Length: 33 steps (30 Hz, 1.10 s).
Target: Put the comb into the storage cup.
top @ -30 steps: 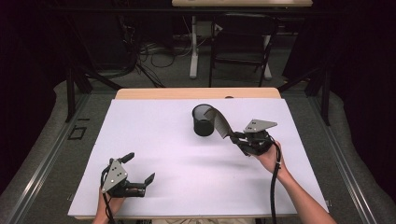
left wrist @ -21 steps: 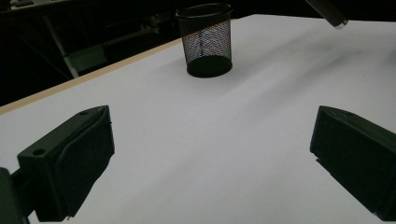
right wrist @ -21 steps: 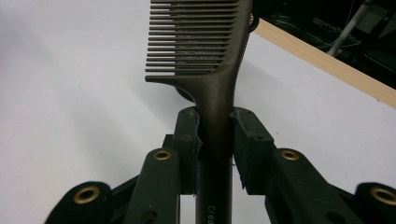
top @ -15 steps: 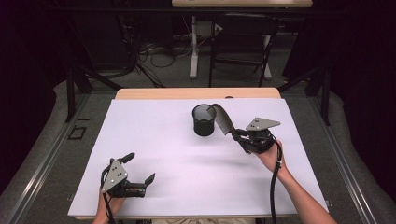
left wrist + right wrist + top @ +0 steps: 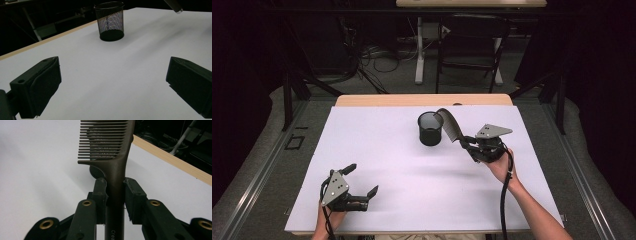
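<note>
Right gripper (image 5: 467, 142) pinches the comb (image 5: 113, 167) by its handle. Its toothed end now leans nearer the mesh cup (image 5: 430, 128), far right, so dropping it in looks close. Left gripper (image 5: 359, 186) rests spread.

I see the white table sheet (image 5: 412, 170) brightly and evenly lit from above against dark surroundings. Shadows stay soft. My high view looks slightly grainy; the comb (image 5: 110, 150) blurs near its handle.
</note>
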Each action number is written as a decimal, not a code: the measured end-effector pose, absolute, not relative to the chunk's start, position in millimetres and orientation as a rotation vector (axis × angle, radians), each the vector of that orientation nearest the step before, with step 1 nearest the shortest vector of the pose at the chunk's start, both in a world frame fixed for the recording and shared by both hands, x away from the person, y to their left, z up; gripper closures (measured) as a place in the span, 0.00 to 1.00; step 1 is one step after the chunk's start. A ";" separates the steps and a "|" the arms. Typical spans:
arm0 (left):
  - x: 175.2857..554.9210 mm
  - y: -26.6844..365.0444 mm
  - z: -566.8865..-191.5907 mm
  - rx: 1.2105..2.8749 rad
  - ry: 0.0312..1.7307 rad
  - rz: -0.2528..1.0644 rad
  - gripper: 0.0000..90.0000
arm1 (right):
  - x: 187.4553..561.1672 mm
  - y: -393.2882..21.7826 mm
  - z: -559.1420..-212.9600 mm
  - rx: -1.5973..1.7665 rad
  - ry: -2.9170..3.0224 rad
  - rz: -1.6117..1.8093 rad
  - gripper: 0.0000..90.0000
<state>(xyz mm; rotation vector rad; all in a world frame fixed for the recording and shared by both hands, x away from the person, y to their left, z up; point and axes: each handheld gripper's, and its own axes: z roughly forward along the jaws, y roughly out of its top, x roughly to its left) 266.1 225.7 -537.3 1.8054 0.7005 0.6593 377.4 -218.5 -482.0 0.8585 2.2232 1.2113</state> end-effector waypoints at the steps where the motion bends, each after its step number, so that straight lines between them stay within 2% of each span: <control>1: 266.3 225.6 -537.4 1.806 0.699 0.657 0.00 | 377.4 -218.0 -481.7 0.860 2.220 1.214 0.81; 33: 265.8 224.7 -538.3 1.804 0.697 0.663 0.00 | 385.2 -210.0 -465.5 0.854 2.156 1.283 0.81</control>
